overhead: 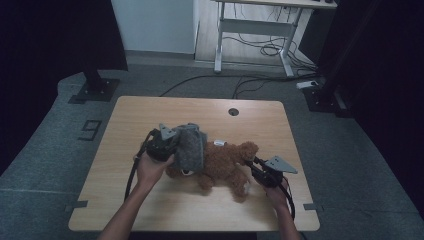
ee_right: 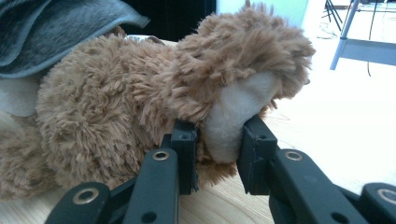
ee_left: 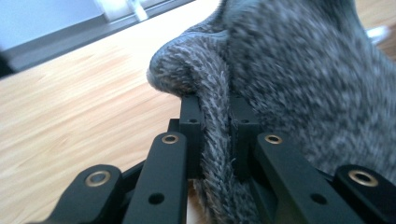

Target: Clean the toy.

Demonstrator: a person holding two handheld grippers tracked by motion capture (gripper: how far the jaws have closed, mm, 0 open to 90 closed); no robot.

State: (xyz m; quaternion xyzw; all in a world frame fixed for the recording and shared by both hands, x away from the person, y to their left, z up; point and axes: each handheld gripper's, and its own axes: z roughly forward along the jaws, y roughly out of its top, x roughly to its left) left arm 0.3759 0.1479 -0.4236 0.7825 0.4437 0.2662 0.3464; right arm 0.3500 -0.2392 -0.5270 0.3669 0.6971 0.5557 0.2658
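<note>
Black jaws of my left gripper stand clamped on the ribbed edge of a grey knitted garment, which drapes over the head end of a brown teddy bear lying mid-bench. My right gripper has its jaws closed on the bear's cream-soled paw, at the toy's right end in the high view.

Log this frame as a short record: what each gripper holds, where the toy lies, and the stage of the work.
left gripper: shut on the grey knit garment at its edge
right gripper: shut on the teddy bear's foot
teddy bear: lying on the wooden table
stage: garment over the bear's head end, body uncovered
</note>
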